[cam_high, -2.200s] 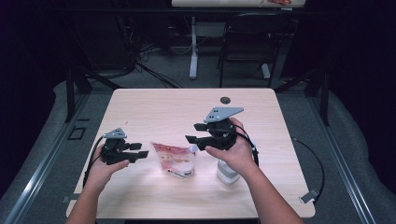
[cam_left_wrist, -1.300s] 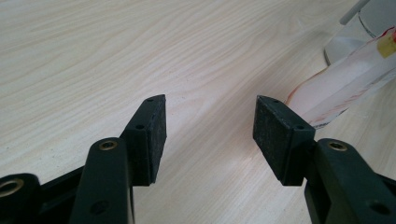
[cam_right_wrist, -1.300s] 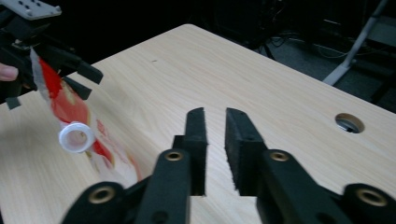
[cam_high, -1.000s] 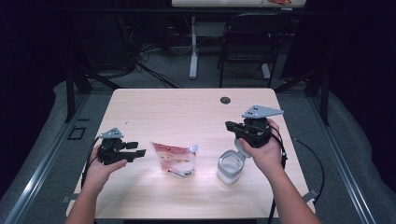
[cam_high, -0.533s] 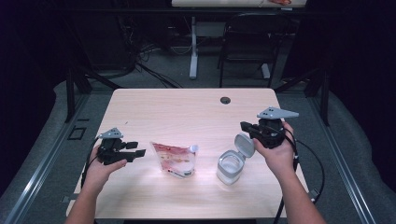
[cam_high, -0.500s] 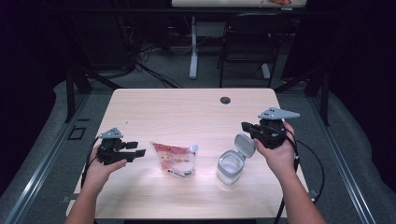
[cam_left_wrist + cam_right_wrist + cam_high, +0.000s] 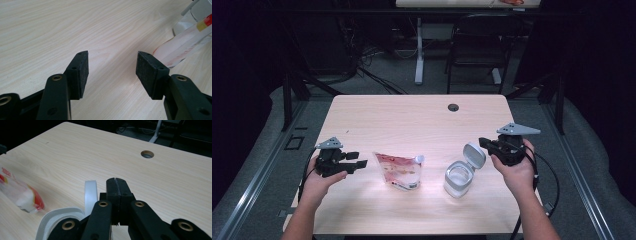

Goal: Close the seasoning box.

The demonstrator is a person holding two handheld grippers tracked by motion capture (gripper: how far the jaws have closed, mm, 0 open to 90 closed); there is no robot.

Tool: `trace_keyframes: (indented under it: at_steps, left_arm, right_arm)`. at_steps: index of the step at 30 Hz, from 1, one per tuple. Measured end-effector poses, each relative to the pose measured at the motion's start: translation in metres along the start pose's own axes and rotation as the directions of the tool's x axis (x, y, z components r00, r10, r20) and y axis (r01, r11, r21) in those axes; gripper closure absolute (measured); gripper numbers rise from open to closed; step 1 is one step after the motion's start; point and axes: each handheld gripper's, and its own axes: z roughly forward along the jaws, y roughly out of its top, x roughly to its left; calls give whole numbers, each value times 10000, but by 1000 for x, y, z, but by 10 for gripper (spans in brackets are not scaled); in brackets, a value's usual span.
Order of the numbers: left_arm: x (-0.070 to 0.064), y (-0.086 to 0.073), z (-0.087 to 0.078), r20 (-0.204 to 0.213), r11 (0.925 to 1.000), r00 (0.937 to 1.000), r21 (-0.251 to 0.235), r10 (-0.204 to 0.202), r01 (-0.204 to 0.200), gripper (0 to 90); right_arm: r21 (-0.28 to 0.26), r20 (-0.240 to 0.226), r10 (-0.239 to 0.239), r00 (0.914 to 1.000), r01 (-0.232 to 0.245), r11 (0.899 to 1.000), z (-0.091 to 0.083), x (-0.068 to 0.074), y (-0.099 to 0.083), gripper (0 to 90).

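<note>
The left gripper is hovering with fingers apart beside the pouch; the right gripper, fingers pressed together, is sitting beside the open-lidded container.

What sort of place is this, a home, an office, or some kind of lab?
Probably a lab or recording workspace, not a home. A pale wooden desk with a cable hole stands alone on grey carpet in a dark room, with loose cables on the floor behind it and an empty black chair beyond.

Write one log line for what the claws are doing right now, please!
left claw open, beside pouch | right claw shut, empty, beside jar | jar lid flipped open | pouch lying flat on table
</note>
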Motion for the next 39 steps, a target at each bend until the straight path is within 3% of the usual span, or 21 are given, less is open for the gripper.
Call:
trace_keyframes:
  at_steps: [23, 30, 39]
  left_arm:
    - [1, 0, 0, -9, 10000, 10000, 0, -30, 30, 440]
    - [2, -1, 0, -12, 10000, 10000, -39, -26, 26, 440]
    - [4, -2, -2, -66, 10000, 9999, -19, -83, 83, 440]
  right_arm:
    - [-126, -857, -77, 9963, 66, 9999, 0, 26, -14, 898]
    - [-75, -877, -119, 9961, 113, 9999, -1, 28, -20, 896]
    - [-149, -508, -1, 9987, -7, 9999, -8, 20, -30, 890]
